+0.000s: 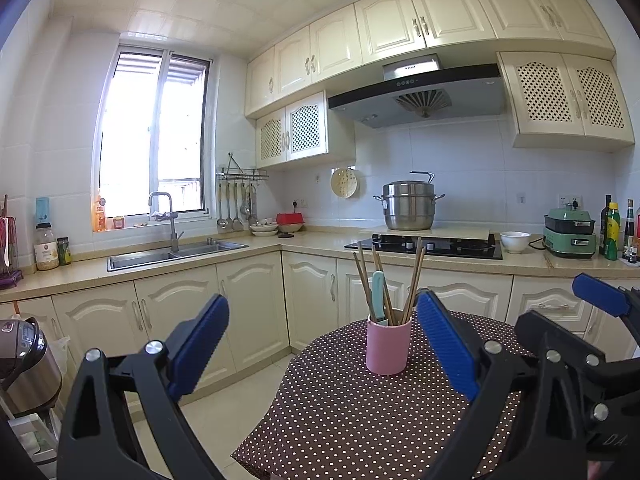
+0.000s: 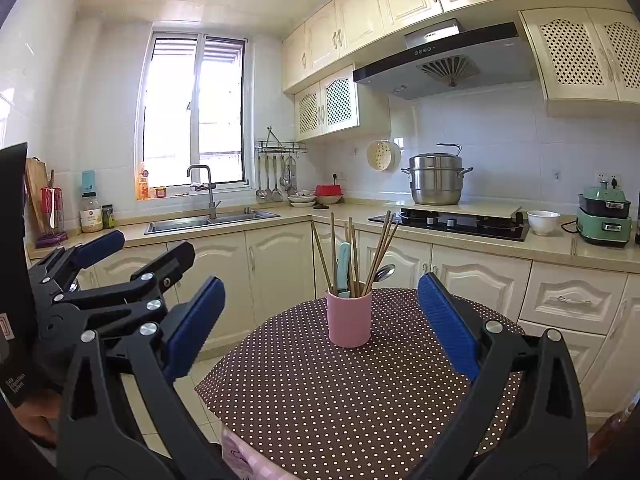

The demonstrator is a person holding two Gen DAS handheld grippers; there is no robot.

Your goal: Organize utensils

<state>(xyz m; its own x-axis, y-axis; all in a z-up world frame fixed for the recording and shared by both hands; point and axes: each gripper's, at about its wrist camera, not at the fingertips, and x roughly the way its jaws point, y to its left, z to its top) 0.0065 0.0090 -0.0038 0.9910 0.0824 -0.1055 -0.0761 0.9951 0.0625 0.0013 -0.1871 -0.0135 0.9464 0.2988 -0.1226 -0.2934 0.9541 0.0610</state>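
Your left gripper (image 1: 320, 344) sits nearest, both blue pads spread wide and holding nothing, above the dotted tablecloth (image 1: 340, 412); further right, the right gripper (image 2: 320, 320) is just as wide apart and also empty. Between them, upright on the cloth, stands the pink cup (image 2: 349, 317) with wooden chopsticks (image 2: 380, 246), a teal handle (image 2: 344, 258) and a metal spoon (image 2: 385, 272) sticking out, so the utensils look gathered already. Watch the leaning chopsticks: if you sweep a pad across their tops, I judge the light cup could tip and spill all of them, and 2 grippers closing in together could knock each other
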